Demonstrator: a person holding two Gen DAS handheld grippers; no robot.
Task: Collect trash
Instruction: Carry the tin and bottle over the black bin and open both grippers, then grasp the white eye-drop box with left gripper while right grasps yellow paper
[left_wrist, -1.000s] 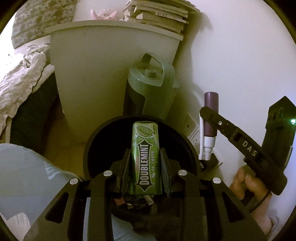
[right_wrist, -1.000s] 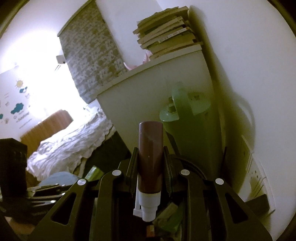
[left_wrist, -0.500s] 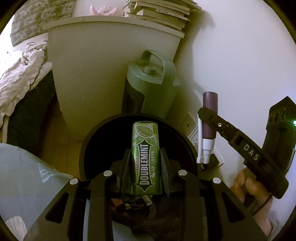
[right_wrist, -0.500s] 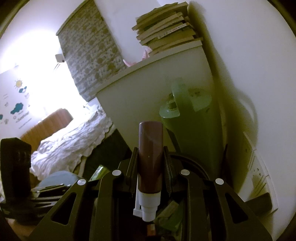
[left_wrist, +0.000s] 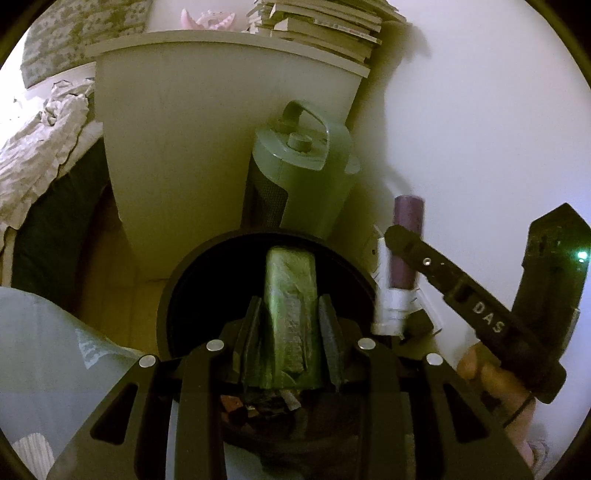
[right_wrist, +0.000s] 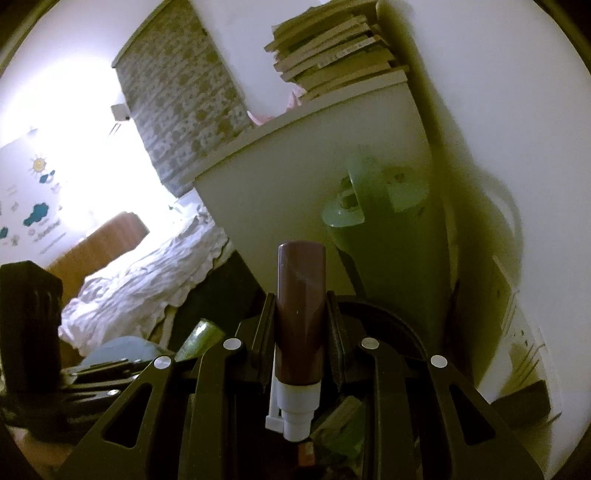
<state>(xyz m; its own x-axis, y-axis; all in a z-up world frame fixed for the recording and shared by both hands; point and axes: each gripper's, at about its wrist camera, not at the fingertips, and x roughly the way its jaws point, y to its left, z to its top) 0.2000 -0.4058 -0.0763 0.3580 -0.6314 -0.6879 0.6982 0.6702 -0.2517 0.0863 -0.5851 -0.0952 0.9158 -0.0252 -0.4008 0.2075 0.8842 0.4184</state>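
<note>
1. Change since the earlier frames: the green gum tin (left_wrist: 291, 295) between my left gripper's (left_wrist: 291, 314) fingers has gone blurred and sits loose, with a gap on either side of it; I judge that I have just let it go. The right side is unchanged.
2. Left fingers: parted, tin between them but not pinched, directly over the round black bin (left_wrist: 184, 280). Held here so the tin falls in onto the scraps already at the bottom.
3. Right gripper (right_wrist: 300, 325): fingers closed on the brown spray bottle (right_wrist: 301, 295), white nozzle pointing back toward my hand. It waits at the bin's right rim, its turn next, I judge.
4. Outward: a green handled appliance (left_wrist: 303, 173) stands just behind the bin, against a white cabinet (left_wrist: 184, 129) topped with stacked books (left_wrist: 325, 29); the bed (right_wrist: 147, 269) lies to the left.
5. View differences: the left view alone shows the bin's full mouth and my right hand (left_wrist: 491, 384) on its grip. The right view alone shows the bottle's nozzle in line, the sunlit room beyond the bed, and the tin (right_wrist: 201, 334) as a green sliver.
</note>
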